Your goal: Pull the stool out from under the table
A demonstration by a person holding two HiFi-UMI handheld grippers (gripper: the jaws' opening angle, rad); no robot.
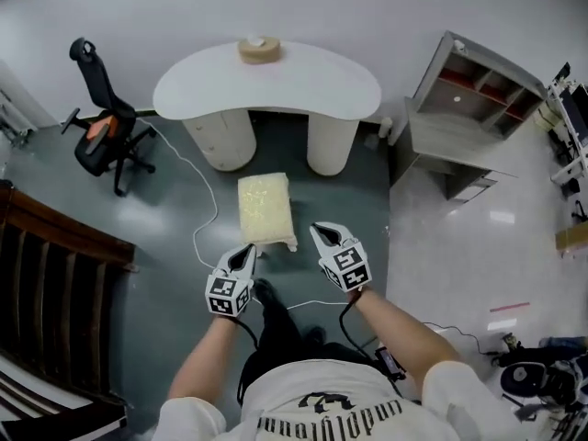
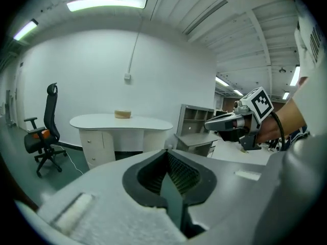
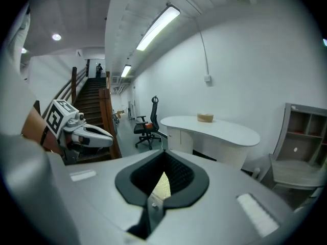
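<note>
The cream cushioned stool (image 1: 265, 209) stands on the green floor (image 1: 175, 246) in front of the white kidney-shaped table (image 1: 266, 85), clear of its top (bare floor shows between them). Above the stool's near edge hang the left tongs (image 1: 246, 251) and right tongs (image 1: 320, 232), each pressed together on nothing. A black office chair (image 1: 106, 122) sits well left.

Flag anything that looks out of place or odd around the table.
A loose white cable snakes across the floor beside the stool, a likely trip risk. The stool stands in the open before the table, not under it. Nothing looks spilled or damaged.
</note>
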